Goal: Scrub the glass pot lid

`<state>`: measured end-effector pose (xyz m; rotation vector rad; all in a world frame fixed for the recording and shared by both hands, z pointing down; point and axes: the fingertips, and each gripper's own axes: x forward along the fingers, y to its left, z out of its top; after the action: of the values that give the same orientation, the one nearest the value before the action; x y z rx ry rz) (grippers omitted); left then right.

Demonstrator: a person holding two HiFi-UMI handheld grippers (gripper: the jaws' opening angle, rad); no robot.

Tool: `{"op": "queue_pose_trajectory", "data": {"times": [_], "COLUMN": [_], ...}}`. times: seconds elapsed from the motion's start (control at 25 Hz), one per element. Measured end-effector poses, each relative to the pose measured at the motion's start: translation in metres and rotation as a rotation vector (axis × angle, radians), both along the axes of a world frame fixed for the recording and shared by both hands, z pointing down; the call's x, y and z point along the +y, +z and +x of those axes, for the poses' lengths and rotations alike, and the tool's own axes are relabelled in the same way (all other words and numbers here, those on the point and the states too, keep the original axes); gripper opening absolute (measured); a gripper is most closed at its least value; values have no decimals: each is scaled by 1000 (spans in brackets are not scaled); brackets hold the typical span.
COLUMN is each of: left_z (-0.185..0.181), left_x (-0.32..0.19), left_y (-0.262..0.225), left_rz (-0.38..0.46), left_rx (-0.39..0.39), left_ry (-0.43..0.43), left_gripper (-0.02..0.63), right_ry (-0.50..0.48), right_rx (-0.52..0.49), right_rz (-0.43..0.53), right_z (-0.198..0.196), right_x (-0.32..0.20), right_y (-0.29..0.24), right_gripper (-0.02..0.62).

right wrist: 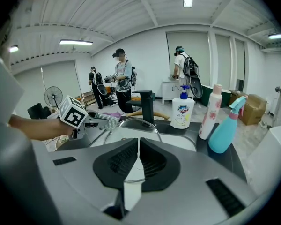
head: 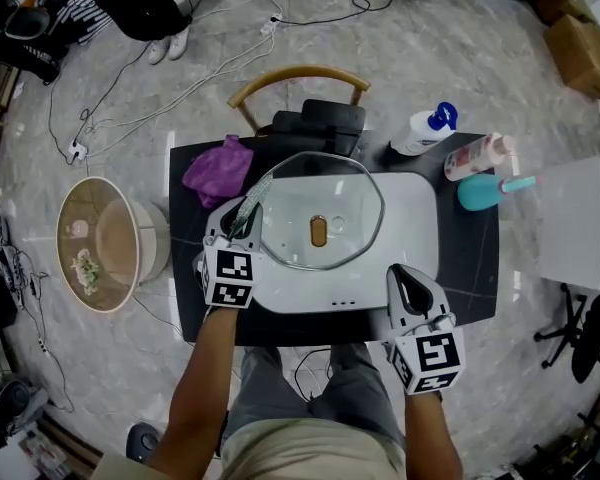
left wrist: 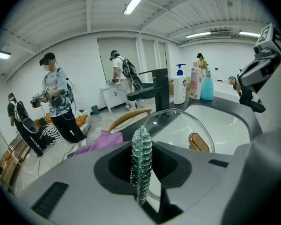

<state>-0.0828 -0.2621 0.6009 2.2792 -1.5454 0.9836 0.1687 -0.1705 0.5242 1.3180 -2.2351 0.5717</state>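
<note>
Pinching green scrubber [left wrist: 141, 159], left gripper [head: 243, 216]

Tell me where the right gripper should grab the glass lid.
Probably the bronze handle at the middle of the glass lid, from above on the right: a raised narrow bar the jaws can span, and the right gripper sits that side.

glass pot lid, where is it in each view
Head view: glass pot lid at centre, over the white sink.
Left gripper view: right of centre, behind the scrubber in the jaws.
Right gripper view: centre-left, just above the jaws.
Shared landmark: black faucet behind the lid.
</note>
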Motion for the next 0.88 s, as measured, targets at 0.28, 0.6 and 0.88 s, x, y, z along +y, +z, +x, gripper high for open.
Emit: {"op": "queue_pose_trajectory", "data": {"times": [0.28,0.6,0.88], "left_z": [61,173,264], "left_x": [-13,-12,24], "left_y": [-7,-9,31], "left_rz": [27,39,-96], "left_rx": [-13,17,61], "left_ry": [95,287,460], "left_gripper": [92,91,91], "right_ry": [54,125,176], "right_rx": [-2,-8,-6], "right_rz": [-15,-35,-47], "right_z": [38,89,125], "right_x": [8,15,22], "right_y": [8,19,27], "right_gripper": [28,28,28]}}
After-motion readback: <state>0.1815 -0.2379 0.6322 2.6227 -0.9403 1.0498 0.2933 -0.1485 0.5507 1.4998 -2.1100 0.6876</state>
